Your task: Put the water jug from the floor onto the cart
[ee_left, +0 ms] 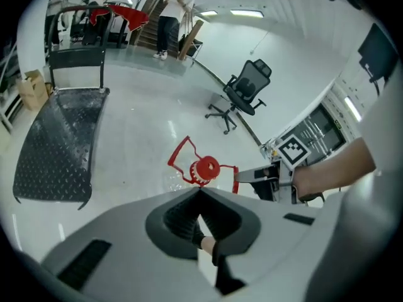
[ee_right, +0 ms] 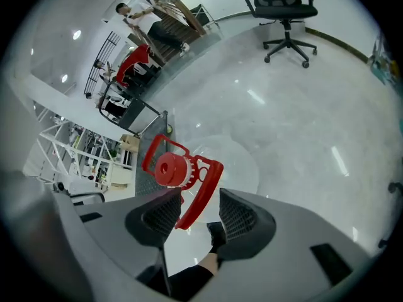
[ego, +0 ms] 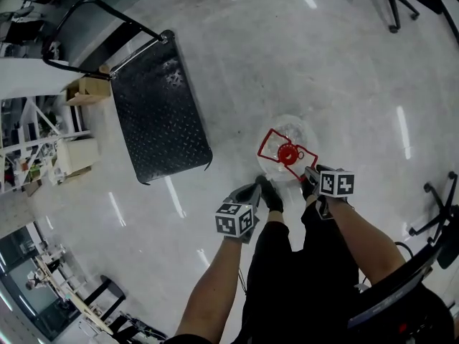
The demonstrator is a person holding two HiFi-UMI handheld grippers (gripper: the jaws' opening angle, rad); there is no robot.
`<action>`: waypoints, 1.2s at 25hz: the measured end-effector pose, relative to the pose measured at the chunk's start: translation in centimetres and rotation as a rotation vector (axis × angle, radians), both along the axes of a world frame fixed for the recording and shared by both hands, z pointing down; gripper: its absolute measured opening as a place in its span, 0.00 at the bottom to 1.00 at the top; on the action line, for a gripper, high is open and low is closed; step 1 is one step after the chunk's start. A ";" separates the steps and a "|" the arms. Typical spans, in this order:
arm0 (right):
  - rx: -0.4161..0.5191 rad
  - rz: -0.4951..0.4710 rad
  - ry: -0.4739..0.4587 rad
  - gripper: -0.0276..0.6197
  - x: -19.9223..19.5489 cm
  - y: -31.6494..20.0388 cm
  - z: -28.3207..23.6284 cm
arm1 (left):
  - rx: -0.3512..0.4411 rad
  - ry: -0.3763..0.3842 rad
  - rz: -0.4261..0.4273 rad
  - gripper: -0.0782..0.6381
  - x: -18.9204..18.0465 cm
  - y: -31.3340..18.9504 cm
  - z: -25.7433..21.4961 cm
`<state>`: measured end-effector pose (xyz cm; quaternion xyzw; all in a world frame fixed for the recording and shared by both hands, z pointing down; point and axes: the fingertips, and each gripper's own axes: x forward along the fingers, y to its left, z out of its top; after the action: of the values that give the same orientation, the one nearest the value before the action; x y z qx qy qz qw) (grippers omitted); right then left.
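Water jug (ego: 288, 140): clear body, red cap (ego: 287, 153), red handle frame (ego: 272, 143). It stands on the pale glossy floor (ego: 323, 70), just right of centre in the head view, at the person's feet.

Right gripper (ego: 310, 178) is at the jug's lower right edge in the head view. In the right gripper view its jaws stand wide apart (ee_right: 198, 209), with the outer bar of the red handle frame (ee_right: 203, 187) running between them. The bar lies closer to the left-hand pad, and clear space shows on the right-hand side; no squeeze on it visible.

Left gripper (ego: 267, 187) is at the jug's lower left edge. In the left gripper view its jaws meet at a point (ee_left: 200, 194) with nothing between them; the red cap (ee_left: 206, 167) sits just beyond the tip. The right gripper (ee_left: 261, 176) also shows there, to the right of the cap.

Cart (ego: 161, 113): black checker-plate deck with a tubular push handle, in the upper left of the head view, well apart from the jug and with nothing on the deck. It lies at far left in the left gripper view (ee_left: 60, 143).

Cardboard box (ego: 87, 88) beside the cart's handle end. Office chair (ee_left: 245, 92) upper centre of the left gripper view, and at top right in the right gripper view (ee_right: 286, 8). Standing people (ee_left: 167, 17) by stairs in the far background.
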<state>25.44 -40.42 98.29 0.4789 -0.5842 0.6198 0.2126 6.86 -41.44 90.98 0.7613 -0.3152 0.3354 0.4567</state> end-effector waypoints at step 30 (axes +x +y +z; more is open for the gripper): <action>-0.037 -0.055 -0.140 0.16 -3.5 -5.2 -4.7 | 0.188 0.053 -0.238 0.11 -4.6 0.2 -10.2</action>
<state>21.92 -45.58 93.58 0.4141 -0.5989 0.6566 0.1969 2.23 -41.23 80.81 0.7665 -0.4213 0.2277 0.4280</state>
